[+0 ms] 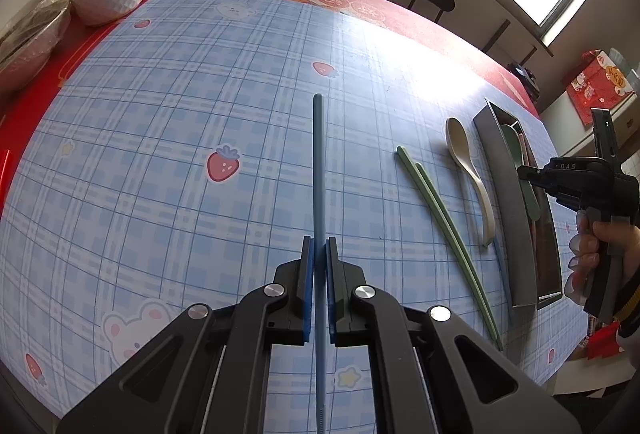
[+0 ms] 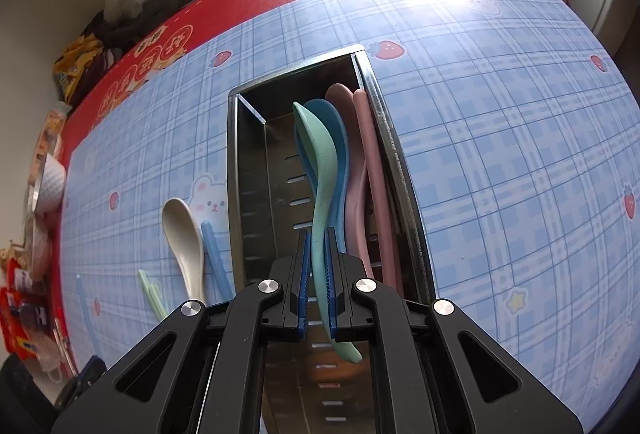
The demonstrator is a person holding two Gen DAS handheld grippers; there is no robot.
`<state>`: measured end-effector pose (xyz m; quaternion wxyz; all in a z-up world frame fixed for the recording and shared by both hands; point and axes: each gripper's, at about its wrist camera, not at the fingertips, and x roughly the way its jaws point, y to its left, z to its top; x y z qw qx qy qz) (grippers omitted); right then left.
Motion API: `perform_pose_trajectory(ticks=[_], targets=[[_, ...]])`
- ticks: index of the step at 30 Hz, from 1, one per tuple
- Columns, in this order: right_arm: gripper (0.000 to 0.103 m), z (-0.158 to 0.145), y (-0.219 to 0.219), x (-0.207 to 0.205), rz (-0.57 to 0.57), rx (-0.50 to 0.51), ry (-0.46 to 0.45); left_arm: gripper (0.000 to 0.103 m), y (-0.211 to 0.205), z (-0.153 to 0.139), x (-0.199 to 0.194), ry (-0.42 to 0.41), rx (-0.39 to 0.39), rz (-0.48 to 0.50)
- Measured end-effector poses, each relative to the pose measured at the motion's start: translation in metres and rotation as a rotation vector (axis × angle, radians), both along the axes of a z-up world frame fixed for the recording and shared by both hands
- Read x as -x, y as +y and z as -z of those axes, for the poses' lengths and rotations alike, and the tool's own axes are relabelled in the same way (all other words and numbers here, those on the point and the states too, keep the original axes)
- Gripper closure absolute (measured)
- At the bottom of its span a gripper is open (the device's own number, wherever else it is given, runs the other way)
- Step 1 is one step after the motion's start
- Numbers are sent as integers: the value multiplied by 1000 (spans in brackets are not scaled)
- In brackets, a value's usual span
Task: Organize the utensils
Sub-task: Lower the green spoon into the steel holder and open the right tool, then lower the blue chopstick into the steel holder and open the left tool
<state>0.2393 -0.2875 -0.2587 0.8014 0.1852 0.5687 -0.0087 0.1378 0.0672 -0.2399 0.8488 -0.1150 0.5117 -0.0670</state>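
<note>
Firmly gripped: green spoon [image 2: 320,169], blue chopstick [image 1: 318,169]

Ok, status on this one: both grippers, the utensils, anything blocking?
Left gripper shut on blue chopstick. Right gripper shut on green spoon, over metal tray. White spoon beside tray, nothing blocking.

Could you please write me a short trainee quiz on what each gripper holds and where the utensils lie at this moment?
1. True or false: the left gripper is shut on a blue chopstick.
2. Which spoon does the right gripper hold over the metal tray? A white, B green, C pink.
3. Fill in: the white spoon lies on the ____, beside the tray.

Key: 1 true. 2 B, the green spoon; a blue spoon and a pink spoon already lie in the tray. 3 mat.
</note>
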Motion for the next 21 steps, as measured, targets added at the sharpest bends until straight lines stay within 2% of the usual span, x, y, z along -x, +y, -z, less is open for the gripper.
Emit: perform_pose_trajectory(ticks=[7,12,13,14,15,21], targets=[[95,-14,-2,7,4,20,-29,98,-10,-3,-3,-10,4,24],[91,-32,2,23,-37,88,-68,98,-22,-8,-7,-22,5,48],[80,-36,4,28,-49,108,-80,98,-24,-8,-8,-22,10,51],[63,-39,5,34,-59,124,-96,98,-26,-8,-9,-21,15,54],[56,-43,5,41,-65,133,-117,98,-28,-9,-10,-22,18,57],[48,-57,-4,75,-92,155,-169,98,-44,-14,-15,-21,31,87]])
